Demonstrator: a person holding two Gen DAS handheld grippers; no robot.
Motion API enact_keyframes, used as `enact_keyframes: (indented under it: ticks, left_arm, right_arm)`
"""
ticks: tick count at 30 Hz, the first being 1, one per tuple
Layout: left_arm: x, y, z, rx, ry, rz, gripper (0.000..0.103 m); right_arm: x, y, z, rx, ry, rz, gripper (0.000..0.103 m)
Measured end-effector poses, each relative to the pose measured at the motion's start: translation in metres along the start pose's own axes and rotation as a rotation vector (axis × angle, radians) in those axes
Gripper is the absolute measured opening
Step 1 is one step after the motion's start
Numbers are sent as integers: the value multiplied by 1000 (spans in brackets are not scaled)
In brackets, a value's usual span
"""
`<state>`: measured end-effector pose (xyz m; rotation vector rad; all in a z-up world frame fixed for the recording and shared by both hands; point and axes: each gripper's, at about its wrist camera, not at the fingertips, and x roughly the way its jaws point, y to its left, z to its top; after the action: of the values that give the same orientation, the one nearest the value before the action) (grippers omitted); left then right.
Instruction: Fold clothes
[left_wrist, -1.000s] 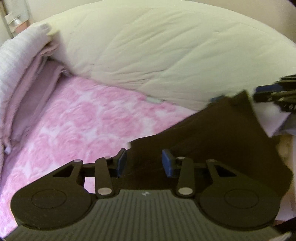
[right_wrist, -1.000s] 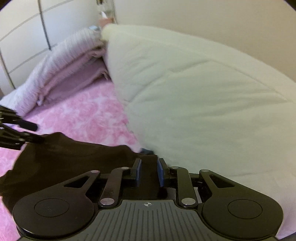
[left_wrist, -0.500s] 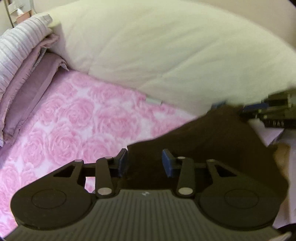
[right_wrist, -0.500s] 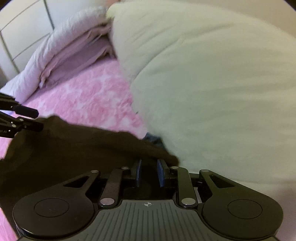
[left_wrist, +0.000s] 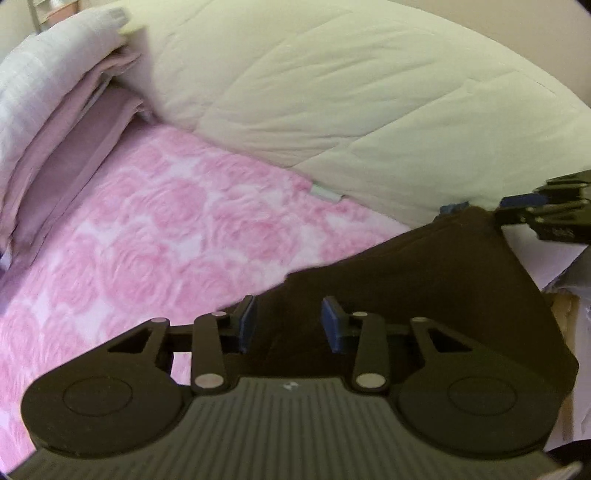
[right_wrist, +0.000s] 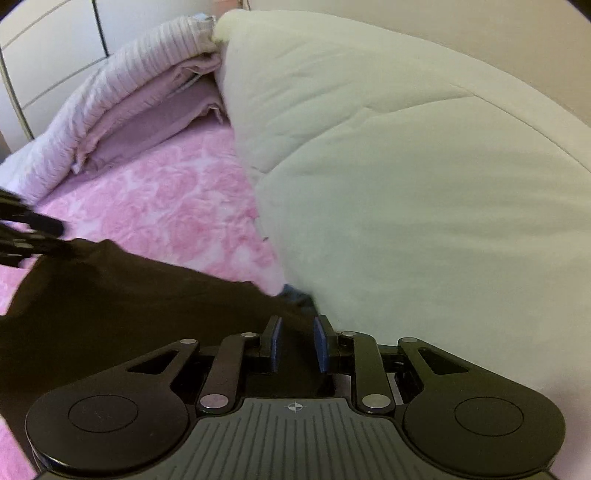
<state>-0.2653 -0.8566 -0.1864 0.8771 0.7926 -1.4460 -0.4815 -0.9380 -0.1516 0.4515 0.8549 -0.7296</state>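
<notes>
Dark brown garment (left_wrist: 424, 280) hung stretched between both grippers above the pink bed (left_wrist: 155, 229), its long edge running toward the cream duvet (left_wrist: 351, 103). Left gripper (left_wrist: 289, 322) sat spread around one corner; right gripper (right_wrist: 297, 341) pinched the opposite corner, nearer the duvet.

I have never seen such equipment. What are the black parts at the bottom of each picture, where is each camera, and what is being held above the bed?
The black parts are two hand-held grippers, tools a person carries, one in each hand. Each has a camera looking forward along its two blue-padded fingers. One picture comes from the left hand-held gripper, the other from the right hand-held gripper. Between them hangs a dark brown garment. Cloth lies between both pairs of fingers, though the left pair stands fairly wide, so its grip is unclear. Below is a pink rose-patterned blanket, with a cream duvet and folded lilac bedding behind.
</notes>
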Motion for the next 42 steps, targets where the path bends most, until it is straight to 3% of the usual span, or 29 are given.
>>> enact_keyframes:
  ticks: [2,5,10,13,16,18,23,26,29,31,33,37,42]
  left_arm:
    - [7,4,-11,-5,42,20,37]
    - [18,5,-12,5,32,33,38]
    - [-16,0,-12,19,6,58,35]
    - [-30,-5,-23,4,2,67,35]
    - [1,-9,-41,-8,97,79,37]
    - [10,-9,-47,-10,111,86,38]
    - [-42,-17,-54,-25,51,140,33]
    - [-68,-35,-68,0,21,111,33]
    - [-46,-47,-91,28,93,83,34]
    - [-30,-50,-106,36,126,69,34]
    - [-26,-45,-114,12,107,59,35]
    - [-42,-45,-123,14,75,58,35]
    - [-57,-51,-141,60,38,60,35]
  right_arm:
    - [2,2,0,-11,3,0,22]
    - [4,4,1,-27,8,0,22]
    - [9,8,1,-53,16,1,22]
    - [2,29,0,-108,12,62,22]
    - [25,55,-4,-187,51,129,23]
    - [37,61,-5,-200,73,140,23]
    - [20,61,-7,-205,76,141,23]
    - [1,67,-18,-224,80,172,23]
    - [2,78,-38,-261,120,209,24]
    - [6,83,-47,-267,124,198,24]
    - [-3,85,-50,-245,110,185,24]
    - [-32,84,-55,-191,74,158,25]
    - [-45,83,-92,-132,105,114,26]
